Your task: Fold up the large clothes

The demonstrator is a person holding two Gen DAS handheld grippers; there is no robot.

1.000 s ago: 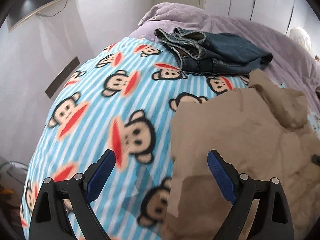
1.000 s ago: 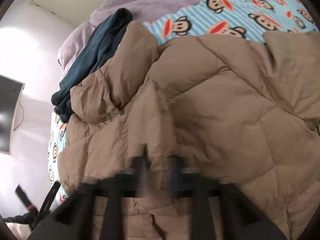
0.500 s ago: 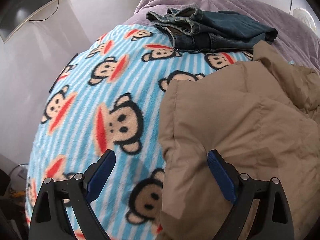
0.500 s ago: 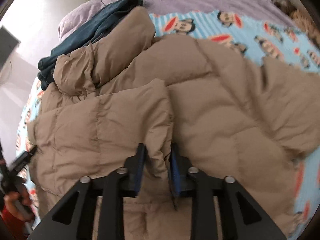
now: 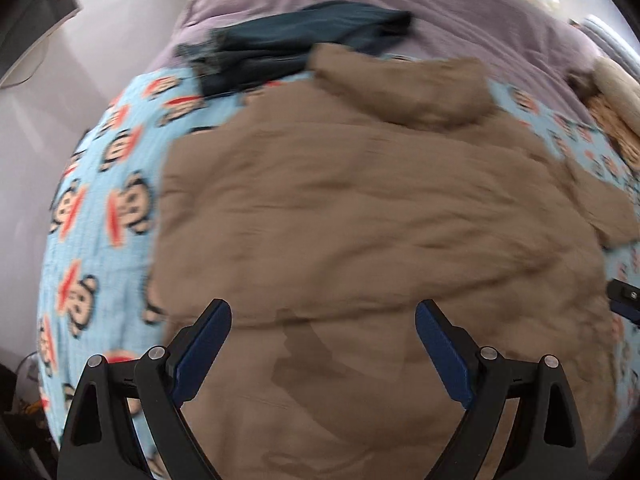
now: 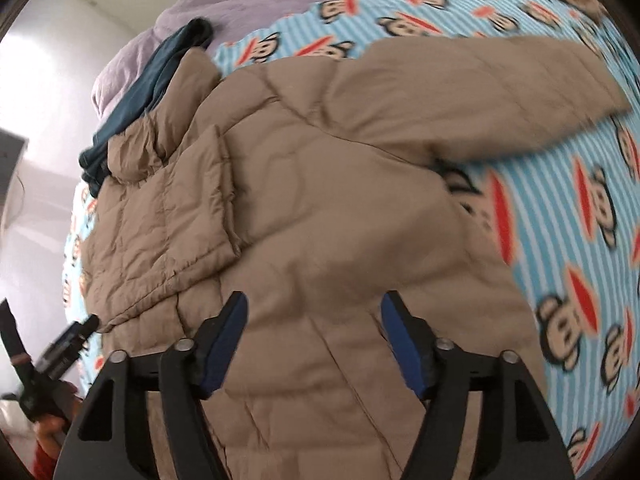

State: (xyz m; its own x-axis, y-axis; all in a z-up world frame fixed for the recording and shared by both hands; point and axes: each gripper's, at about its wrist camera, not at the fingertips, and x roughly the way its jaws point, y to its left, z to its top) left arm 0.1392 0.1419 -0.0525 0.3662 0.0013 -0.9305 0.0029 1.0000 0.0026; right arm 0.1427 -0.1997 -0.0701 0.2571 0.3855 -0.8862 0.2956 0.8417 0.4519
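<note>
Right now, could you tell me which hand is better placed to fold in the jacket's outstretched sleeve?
Probably the right gripper: its jaws are opening, empty, and the outstretched sleeve of the tan jacket lies on its side.

Bed (image 5: 460, 20) with lilac cover and monkey-print blanket (image 6: 560, 208), white walls (image 5: 132, 8) behind

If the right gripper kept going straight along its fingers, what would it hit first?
Most likely the tan quilted puffer jacket spread on the monkey-print striped blanket. The right gripper points down at it, jaws opening with nothing pinched between them. Depth is unclear.
</note>
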